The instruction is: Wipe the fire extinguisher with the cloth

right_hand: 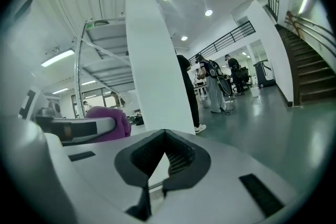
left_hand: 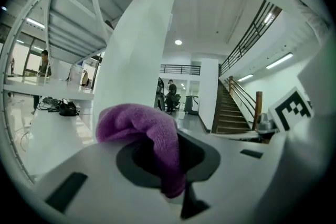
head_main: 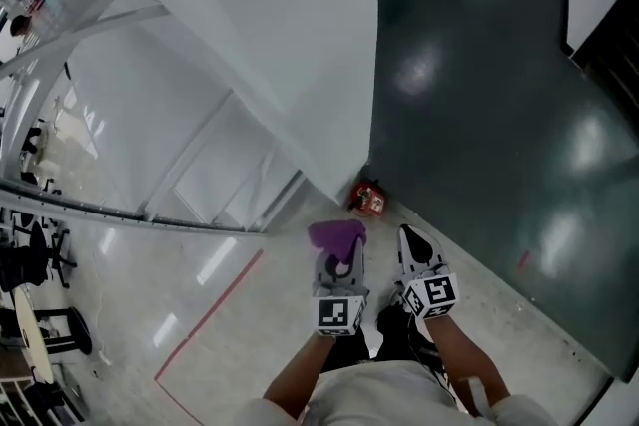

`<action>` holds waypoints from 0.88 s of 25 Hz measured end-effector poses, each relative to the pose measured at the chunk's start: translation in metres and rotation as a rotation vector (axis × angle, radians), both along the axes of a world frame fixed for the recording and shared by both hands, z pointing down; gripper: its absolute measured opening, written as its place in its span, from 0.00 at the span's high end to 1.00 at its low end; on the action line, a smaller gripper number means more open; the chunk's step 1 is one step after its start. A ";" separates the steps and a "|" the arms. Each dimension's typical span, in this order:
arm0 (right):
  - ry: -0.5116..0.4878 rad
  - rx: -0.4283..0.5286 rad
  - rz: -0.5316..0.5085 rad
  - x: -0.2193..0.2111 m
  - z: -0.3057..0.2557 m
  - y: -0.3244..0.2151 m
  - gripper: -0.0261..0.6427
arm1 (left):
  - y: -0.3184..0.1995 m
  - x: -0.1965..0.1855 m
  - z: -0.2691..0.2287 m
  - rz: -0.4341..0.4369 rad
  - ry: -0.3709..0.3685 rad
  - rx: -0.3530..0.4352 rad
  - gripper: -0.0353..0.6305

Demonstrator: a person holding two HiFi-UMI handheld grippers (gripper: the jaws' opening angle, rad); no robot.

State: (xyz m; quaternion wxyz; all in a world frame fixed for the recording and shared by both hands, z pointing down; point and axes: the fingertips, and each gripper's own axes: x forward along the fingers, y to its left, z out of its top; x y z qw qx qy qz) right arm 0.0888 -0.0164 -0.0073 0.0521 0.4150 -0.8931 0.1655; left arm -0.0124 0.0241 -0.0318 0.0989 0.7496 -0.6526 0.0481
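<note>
Nearest, short of the pillar (head_main: 300,65): holding the left gripper (head_main: 339,259) out low in front of the body, jaws pinched together on a fold of the purple cloth (head_main: 336,234), with the rest of it bunched and spilling over the tips on the side toward the pillar. Carrying the right gripper (head_main: 407,236) just beside it, also short of the pillar, jaws brought together with nothing between them, only a small dark notch showing at the pads. Further on, right at the foot of the pillar's corner: the red fire extinguisher (head_main: 368,201), lying low on the floor (head_main: 479,115), apart from both grippers and not touched by the cloth. Beyond the pillar, seen from the right gripper view: a few people (right_hand: 212,84) standing on the dark glossy floor, well clear of the work. Judging by all this, cloth in hand and approach under way, but no wiping begun; left to do: closing the gap to the foot of the pillar, bringing the cloth down onto the extinguisher and rubbing over its body, perhaps steadying it with the empty gripper.
</note>
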 end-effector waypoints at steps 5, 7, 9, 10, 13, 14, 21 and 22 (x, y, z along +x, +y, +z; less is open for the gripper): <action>0.013 0.010 -0.006 0.007 -0.032 0.016 0.94 | 0.018 -0.002 -0.020 -0.012 0.012 -0.050 0.86; 0.005 0.011 -0.017 0.006 -0.044 0.026 0.94 | 0.027 -0.002 -0.031 -0.012 0.013 -0.041 0.86; 0.004 0.014 -0.036 0.005 -0.057 0.040 0.94 | 0.038 -0.002 -0.041 -0.021 0.021 -0.031 0.86; 0.008 0.016 -0.046 0.004 -0.062 0.048 0.94 | 0.043 -0.002 -0.045 -0.023 0.027 -0.033 0.86; 0.007 0.011 -0.057 0.003 -0.075 0.065 0.94 | 0.054 -0.003 -0.050 -0.016 0.046 -0.051 0.86; 0.004 0.007 -0.056 0.003 -0.077 0.070 0.94 | 0.057 -0.004 -0.051 -0.012 0.046 -0.055 0.86; 0.029 0.001 -0.073 0.002 -0.077 0.095 0.94 | 0.076 0.000 -0.052 0.009 0.038 -0.055 0.86; 0.031 0.003 -0.081 0.002 -0.076 0.098 0.94 | 0.078 0.001 -0.052 0.013 0.035 -0.055 0.86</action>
